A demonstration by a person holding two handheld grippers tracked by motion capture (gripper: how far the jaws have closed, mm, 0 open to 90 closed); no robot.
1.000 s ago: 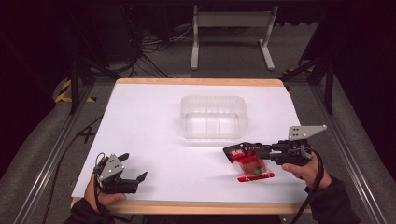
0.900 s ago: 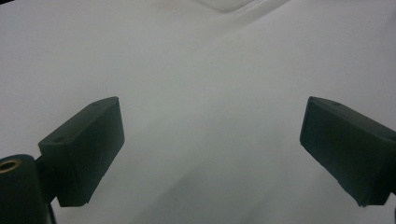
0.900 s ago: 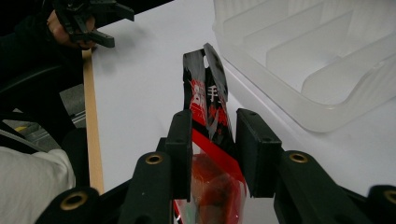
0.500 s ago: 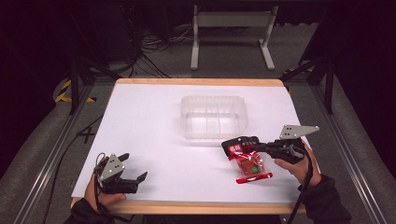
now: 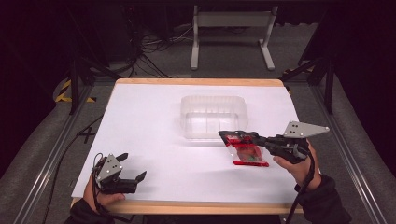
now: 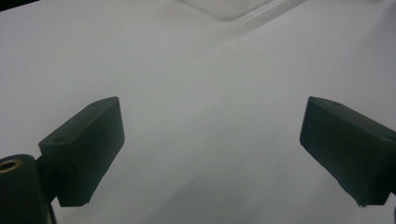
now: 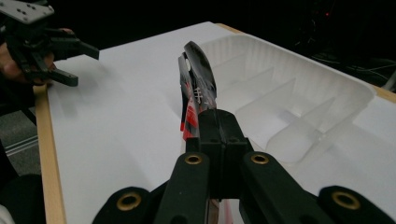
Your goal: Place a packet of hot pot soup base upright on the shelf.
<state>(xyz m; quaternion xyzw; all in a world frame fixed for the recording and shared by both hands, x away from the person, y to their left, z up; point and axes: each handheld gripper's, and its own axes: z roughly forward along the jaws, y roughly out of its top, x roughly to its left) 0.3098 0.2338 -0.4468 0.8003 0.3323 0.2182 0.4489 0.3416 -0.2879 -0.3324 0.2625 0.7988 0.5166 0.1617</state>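
A red and black snack packet (image 5: 245, 148) hangs just above the white table (image 5: 154, 121), in front of a clear divided tray (image 5: 212, 100). My right gripper (image 5: 256, 138) is shut on the packet's right end, coming in from the right. In the right gripper view the packet (image 7: 198, 88) sticks out edge-on past the closed right gripper (image 7: 218, 121), with the tray (image 7: 327, 79) to its right. My left gripper (image 5: 133, 165) rests at the table's front left corner, open with nothing between its jaws. The left gripper view shows that left gripper (image 6: 212, 144) spread wide over bare white surface.
The tray has several compartments, and those I can see into hold nothing. A wooden strip (image 5: 196, 207) borders the table's front edge. Dark floor, cables and a metal stand (image 5: 231, 21) lie beyond the far edge. In the right gripper view the left gripper (image 7: 79, 63) is far off.
The right gripper has risen and shifted a little toward the tray, lifting the packet off the table where it lay. The left gripper has stayed put.
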